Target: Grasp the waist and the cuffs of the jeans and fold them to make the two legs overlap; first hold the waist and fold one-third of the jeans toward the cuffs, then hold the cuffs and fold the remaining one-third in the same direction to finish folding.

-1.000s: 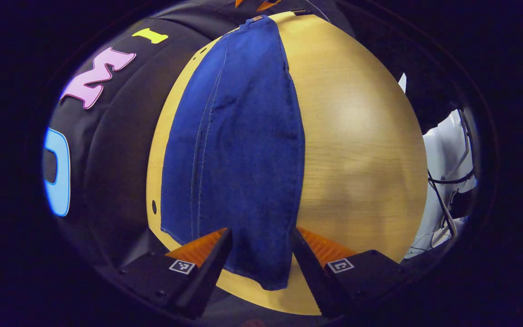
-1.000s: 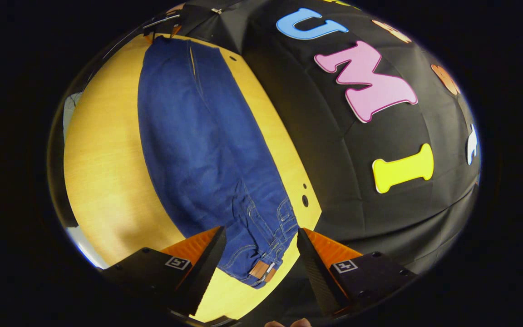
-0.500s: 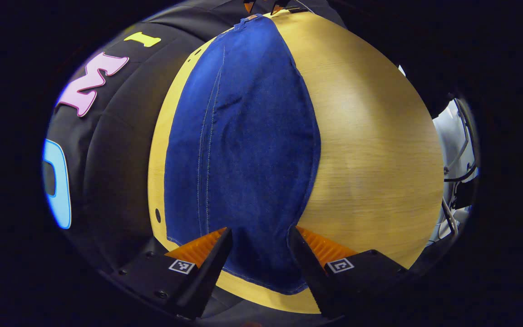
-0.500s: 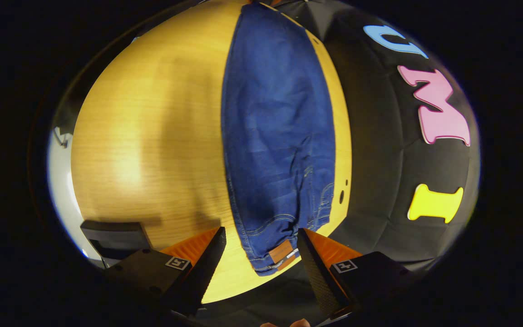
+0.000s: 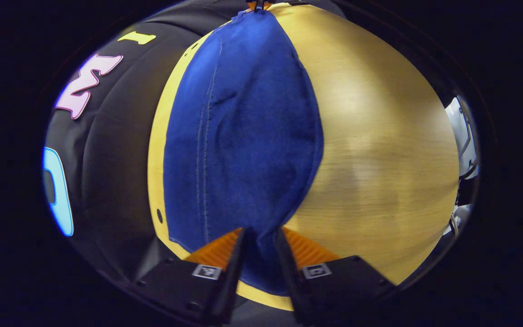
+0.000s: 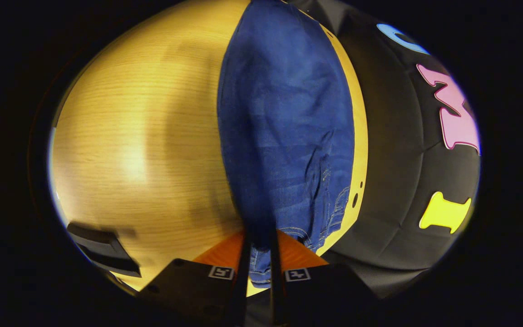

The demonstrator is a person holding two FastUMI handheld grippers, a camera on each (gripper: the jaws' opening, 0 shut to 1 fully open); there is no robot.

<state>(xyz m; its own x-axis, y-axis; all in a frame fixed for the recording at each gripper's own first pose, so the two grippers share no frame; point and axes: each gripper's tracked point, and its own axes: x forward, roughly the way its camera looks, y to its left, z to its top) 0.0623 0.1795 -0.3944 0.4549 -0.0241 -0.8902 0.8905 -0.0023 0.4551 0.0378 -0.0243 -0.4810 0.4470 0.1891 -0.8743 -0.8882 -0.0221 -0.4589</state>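
Wooden table (image 5: 379, 150), jeans (image 5: 243, 136) flat

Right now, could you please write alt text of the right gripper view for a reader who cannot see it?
The right gripper pinches the waist end of blue jeans, fingers nearly together on the cloth. The jeans lie lengthwise on a wooden table, near its edge by the black wall.

Both gripper views sit low at opposite ends of the jeans (image 5: 239, 136), facing each other along the table (image 6: 143, 136).

a light wooden table (image 5: 379, 136) stands against the black cloth wall (image 5: 111, 150).
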